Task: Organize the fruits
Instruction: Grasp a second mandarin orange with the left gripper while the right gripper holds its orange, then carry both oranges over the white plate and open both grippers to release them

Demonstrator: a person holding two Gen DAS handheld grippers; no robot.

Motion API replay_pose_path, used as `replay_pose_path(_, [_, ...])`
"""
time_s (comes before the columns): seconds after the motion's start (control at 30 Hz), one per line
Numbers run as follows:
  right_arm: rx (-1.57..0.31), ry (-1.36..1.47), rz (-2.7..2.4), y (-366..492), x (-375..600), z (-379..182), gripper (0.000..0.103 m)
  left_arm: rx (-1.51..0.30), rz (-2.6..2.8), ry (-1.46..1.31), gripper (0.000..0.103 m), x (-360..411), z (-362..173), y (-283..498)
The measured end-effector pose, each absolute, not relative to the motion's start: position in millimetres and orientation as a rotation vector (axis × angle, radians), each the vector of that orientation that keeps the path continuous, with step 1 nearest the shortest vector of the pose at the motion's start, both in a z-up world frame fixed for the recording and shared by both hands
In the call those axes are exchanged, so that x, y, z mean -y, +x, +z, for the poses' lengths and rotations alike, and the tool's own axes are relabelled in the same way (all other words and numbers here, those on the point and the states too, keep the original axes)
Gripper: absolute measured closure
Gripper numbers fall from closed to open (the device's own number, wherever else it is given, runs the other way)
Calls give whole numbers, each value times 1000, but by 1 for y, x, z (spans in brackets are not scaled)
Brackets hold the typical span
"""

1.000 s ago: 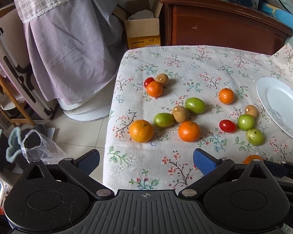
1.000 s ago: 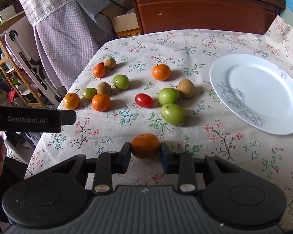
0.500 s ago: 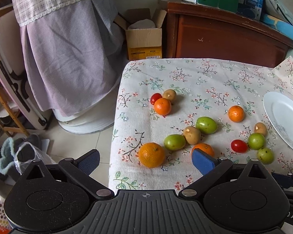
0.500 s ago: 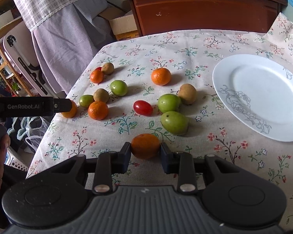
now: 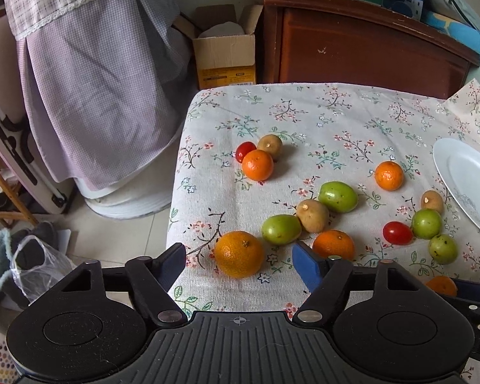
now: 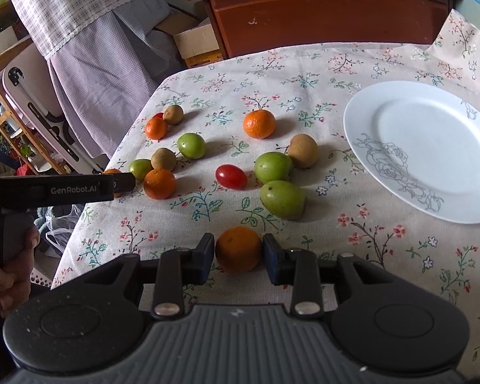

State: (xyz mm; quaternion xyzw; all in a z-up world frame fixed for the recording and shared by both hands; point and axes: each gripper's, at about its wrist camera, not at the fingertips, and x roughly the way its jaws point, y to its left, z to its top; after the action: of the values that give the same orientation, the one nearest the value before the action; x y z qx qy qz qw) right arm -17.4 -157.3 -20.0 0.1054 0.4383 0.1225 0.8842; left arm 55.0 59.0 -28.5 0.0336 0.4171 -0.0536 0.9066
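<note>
Between the left gripper's (image 5: 238, 260) closing, still-apart jaws sits a mandarin (image 5: 239, 253); a skewed pinch could roll it off the table edge. Right view: the right gripper (image 6: 238, 257) clamps another mandarin (image 6: 238, 252), short of the plate (image 6: 432, 121).

Scattered fruit (image 6: 273, 167) crowds the left; white plate (image 6: 425, 147) blocks the right.

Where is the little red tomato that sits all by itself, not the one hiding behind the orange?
In the right wrist view the red tomato lies mid-table on the floral cloth, just left of a green fruit and left of the white plate.
</note>
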Motion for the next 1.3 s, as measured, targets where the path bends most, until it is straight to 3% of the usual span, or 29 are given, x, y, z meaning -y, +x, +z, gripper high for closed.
replay_pose_path(0.17, [-910,216,255,-17,157,-20,70,-880,-104,87,47,-57,-37,58])
replay_pose_path(0.23, [-909,219,253,-17,157,-20,70,-874,-106,99,48,-55,-38,58])
replay_pose_path(0.47, [-904,224,247,-17,158,-20,71,-862,-126,117,70,-51,-37,56])
replay_pose_path(1.3, [-914,180,258,-25,155,-19,72,-857,-241,114,71,-23,-19,22])
